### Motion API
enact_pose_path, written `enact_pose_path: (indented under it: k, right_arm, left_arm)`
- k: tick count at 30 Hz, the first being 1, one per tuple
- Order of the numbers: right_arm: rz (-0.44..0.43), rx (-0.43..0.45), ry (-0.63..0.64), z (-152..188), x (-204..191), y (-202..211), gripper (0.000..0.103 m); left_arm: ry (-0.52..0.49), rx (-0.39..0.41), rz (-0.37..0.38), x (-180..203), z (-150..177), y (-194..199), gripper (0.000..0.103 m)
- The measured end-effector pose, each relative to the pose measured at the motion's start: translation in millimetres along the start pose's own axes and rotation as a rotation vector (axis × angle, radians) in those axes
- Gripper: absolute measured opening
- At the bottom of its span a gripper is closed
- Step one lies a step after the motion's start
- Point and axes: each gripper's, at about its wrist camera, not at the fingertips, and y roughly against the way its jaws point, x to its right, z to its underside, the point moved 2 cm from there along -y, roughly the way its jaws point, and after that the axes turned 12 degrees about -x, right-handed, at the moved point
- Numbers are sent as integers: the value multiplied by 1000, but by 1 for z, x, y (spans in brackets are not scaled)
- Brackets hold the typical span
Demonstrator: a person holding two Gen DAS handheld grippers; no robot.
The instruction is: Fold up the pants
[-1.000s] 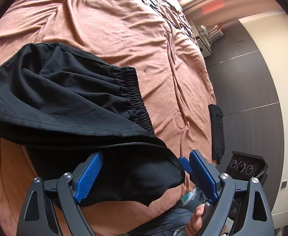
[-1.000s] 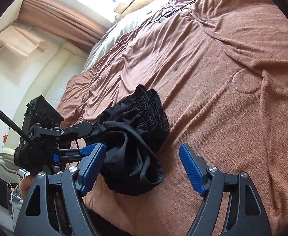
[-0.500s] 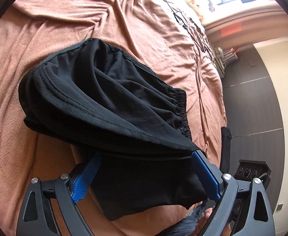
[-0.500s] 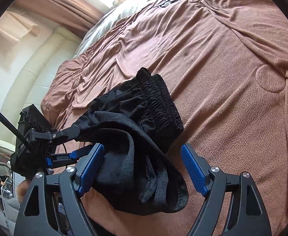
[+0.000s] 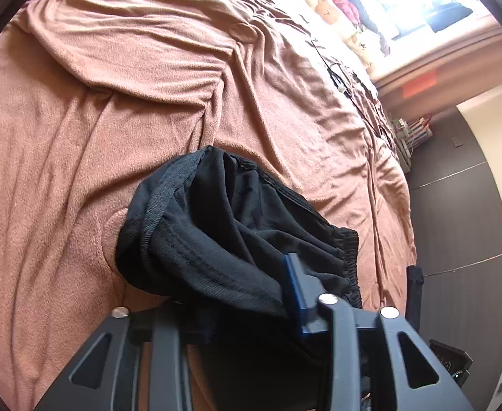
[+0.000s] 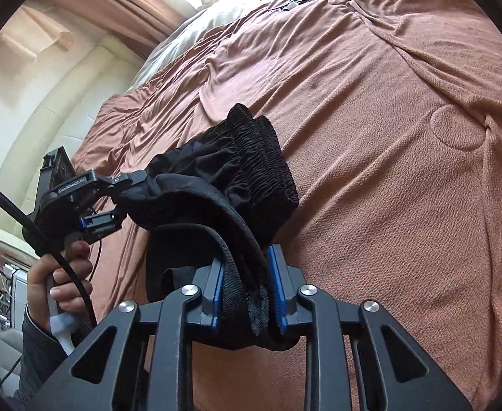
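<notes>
The black pants point(image 5: 223, 239) lie bunched and folded on the brown blanket, elastic waistband point(image 6: 268, 161) toward the far side. My left gripper point(image 5: 251, 294) is shut on a thick fold of the pants; only its right blue pad point(image 5: 293, 281) shows, the left one is buried in cloth. My right gripper point(image 6: 246, 291) is shut on the hem edge of the pants point(image 6: 216, 198), blue pads pressed on both sides. The left gripper also shows in the right wrist view point(image 6: 114, 205), clamped on the other end of the bundle and held by a hand.
The brown blanket point(image 5: 114, 102) covers the whole bed, wrinkled. Pillows and a bear-print cushion point(image 5: 329, 10) sit at the far end by the window. A black cable point(image 5: 347, 78) lies on the blanket. The dark floor point(image 5: 463, 239) lies beyond the right bed edge.
Both grippers have closed from open onto the pants. The bundle has gathered up tighter and moved between the two grippers.
</notes>
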Motion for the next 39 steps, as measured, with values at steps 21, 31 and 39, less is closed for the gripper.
enact_pose_path:
  k: [21,31,39]
  right_arm:
    - [-44,-5,60,17,-8,3,5]
    - [-50,-17,7,16,6,-3,5]
    - [-34,4,-7,20,8,3,3]
  left_arm:
    - [-159,5,-41,88,-59,-4,11]
    - [-195,-49,-95,111,-71,-45,11]
    - [-229,-62,-44,128,-71,-54,61]
